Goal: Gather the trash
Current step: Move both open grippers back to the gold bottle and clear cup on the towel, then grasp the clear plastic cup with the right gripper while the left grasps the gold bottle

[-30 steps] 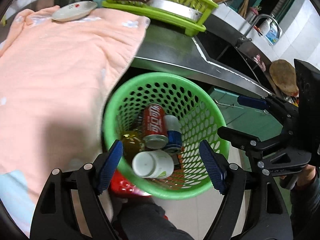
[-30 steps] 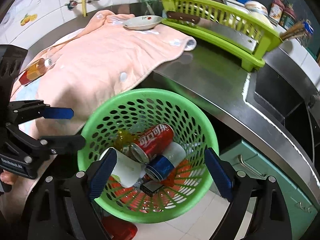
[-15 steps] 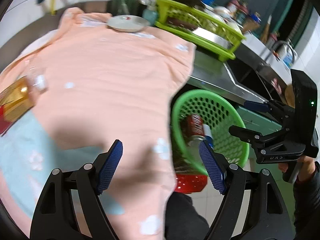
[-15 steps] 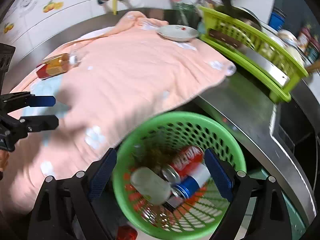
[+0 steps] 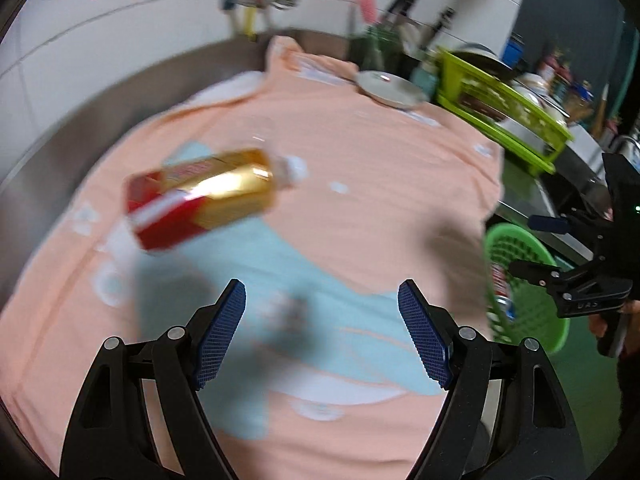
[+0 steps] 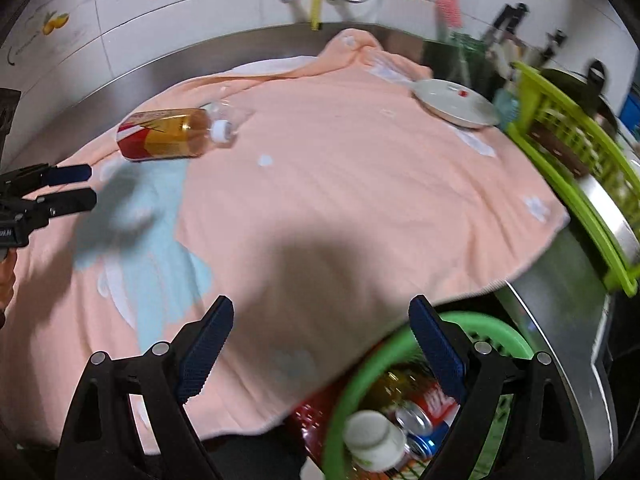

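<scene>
Peach towel with pale-blue patch point(image 6: 360, 200) covers the steel bench point(image 6: 560, 280). Green perforated plastic basket point(image 6: 348, 412) off the bench edge holds cans and a white bottle. Clear plastic bottle point(image 6: 168, 138), amber liquid, red-gold label, white cap, lies sideways on towel. Left gripper point(image 5: 320, 336) and right gripper point(image 6: 320, 352): jaws apart, empty.

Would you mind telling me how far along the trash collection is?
Done: cans and a white container already sit in the green basket. In hand: nothing; the left gripper and right gripper are both open. Left: the tea bottle lying on the pink towel.
</scene>
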A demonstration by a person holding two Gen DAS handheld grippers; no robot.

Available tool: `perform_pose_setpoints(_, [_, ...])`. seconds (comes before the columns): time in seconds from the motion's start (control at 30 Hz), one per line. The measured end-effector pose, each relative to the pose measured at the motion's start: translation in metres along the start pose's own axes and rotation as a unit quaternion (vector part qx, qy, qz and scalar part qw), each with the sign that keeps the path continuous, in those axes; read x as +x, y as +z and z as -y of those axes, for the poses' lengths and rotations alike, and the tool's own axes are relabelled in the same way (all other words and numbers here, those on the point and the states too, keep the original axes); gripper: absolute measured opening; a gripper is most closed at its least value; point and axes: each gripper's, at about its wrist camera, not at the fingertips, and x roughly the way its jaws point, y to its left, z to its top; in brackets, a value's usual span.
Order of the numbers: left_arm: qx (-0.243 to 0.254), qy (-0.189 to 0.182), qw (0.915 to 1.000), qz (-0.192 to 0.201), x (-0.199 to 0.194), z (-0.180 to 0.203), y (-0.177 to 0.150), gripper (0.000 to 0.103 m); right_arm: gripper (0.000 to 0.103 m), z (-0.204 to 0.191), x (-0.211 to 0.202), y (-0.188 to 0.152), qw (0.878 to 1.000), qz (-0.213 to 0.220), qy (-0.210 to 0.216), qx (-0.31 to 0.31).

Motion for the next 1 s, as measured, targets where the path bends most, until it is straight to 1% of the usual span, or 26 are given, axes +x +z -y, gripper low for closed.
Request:
perform_pose_setpoints(0.1, [0.018,0.019,0.9996,0.012,-0.003,-0.022,0.011,0.078,0.086,-0.013,0.011,0.02,1.0,-0.003,0.008,-0.01])
perform_pose_setpoints(0.2, [0.053,0.039,0.9978,0.013,0.001,-0.039,0.024,0.078,0.086,-0.024,0.021,0.044,1.0,-0.005,0.018,-0.013])
perform_pose_setpoints(0.3, [0.095,0.044,0.9944,0.013,0.008,-0.052,0.038,0.079,0.086,-0.033,0.032,0.07,0.999,-0.009,0.032,-0.007])
perform_pose_setpoints(0.33, [0.114,0.054,0.992,0.011,0.012,-0.055,0.043,0.079,0.086,-0.035,0.035,0.078,0.999,-0.011,0.038,-0.002])
perform_pose_setpoints(0.4, [0.131,0.06,0.9895,0.009,0.015,-0.06,0.048,0.081,0.086,-0.039,0.045,0.099,0.999,-0.012,0.046,0.01])
perform_pose_setpoints(0.43, [0.132,0.069,0.9888,0.01,0.017,-0.067,0.05,0.081,0.086,-0.041,0.048,0.107,0.999,-0.012,0.05,0.016])
perform_pose_setpoints(0.47, [0.132,0.069,0.9889,0.01,0.018,-0.07,0.051,0.081,0.086,-0.043,0.053,0.117,0.998,-0.013,0.057,0.027])
perform_pose_setpoints(0.57, [0.113,0.06,0.9916,0.016,0.018,-0.082,0.048,0.081,0.086,-0.048,0.074,0.149,0.993,-0.019,0.093,0.067])
perform_pose_setpoints(0.63, [0.102,0.058,0.9929,0.016,0.018,-0.09,0.045,0.081,0.086,-0.053,0.09,0.168,0.991,-0.024,0.107,0.082])
perform_pose_setpoints(0.77, [0.107,0.064,0.992,0.02,0.019,-0.1,0.042,0.081,0.086,-0.066,0.127,0.198,0.986,-0.043,0.125,0.102])
perform_pose_setpoints(0.9, [0.109,0.058,0.992,0.029,0.018,-0.106,0.043,0.082,0.086,-0.075,0.157,0.217,0.984,-0.057,0.122,0.114])
perform_pose_setpoints(1.0, [0.122,0.06,0.9901,0.033,0.019,-0.106,0.041,0.085,0.086,-0.077,0.181,0.225,0.979,-0.074,0.135,0.135])
